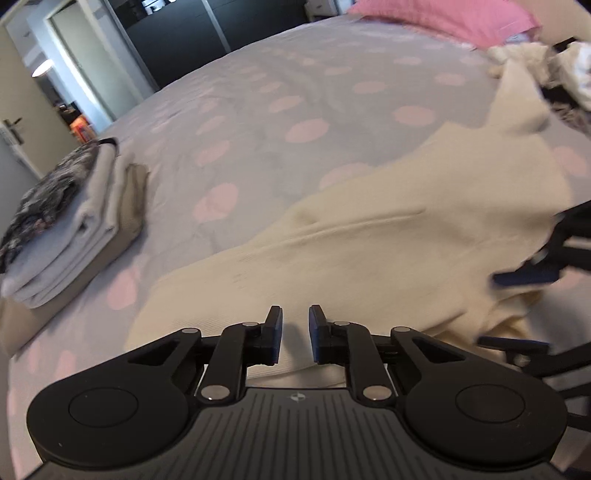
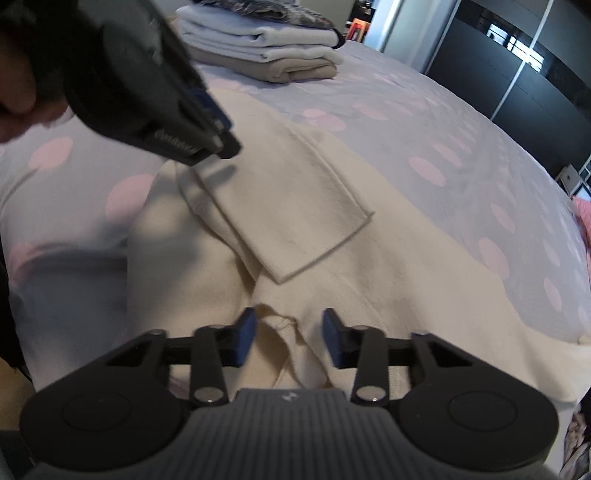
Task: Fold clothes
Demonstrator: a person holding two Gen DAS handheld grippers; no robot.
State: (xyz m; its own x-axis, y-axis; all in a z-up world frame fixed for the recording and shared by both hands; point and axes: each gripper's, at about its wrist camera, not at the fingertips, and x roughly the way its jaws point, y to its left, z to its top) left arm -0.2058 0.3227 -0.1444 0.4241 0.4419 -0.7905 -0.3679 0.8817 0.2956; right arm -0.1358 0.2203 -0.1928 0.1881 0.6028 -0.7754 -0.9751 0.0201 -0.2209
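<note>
Bedroom setting: a wide bed (image 1: 295, 110) under a grey cover with pale pink dots serves as the work surface, with dark wardrobe doors (image 2: 517, 74) beyond it and a pink pillow (image 1: 443, 18) at its far end. Landmark for all positions is the cream garment (image 1: 369, 240), spread flat across the near part of the bed with one sleeve (image 2: 295, 206) folded across its body. Well apart from the garment, toward the doorway side, stands a stack of folded clothes (image 1: 74, 221); beyond the garment's far end lies a loose heap of unfolded laundry (image 1: 554, 66). The left gripper (image 1: 295, 334) sits low at the garment's near edge, jaws narrowed to a small gap with cream cloth lying between them; whether the pads actually pinch the fabric cannot be told, since motion blur and the gripper body mask the contact. The right gripper (image 2: 290, 339) hangs over the garment's bunched hem or collar region, jaws partly closed with a raised ridge of cloth between them, pads apparently not yet pressing on it. Judged step: securing two holds along one edge of the garment before a fold. The next move appears to call for both jaws to close firmly on the cloth, then a matched lift and carry across the garment's body, keeping the edge taut.
</note>
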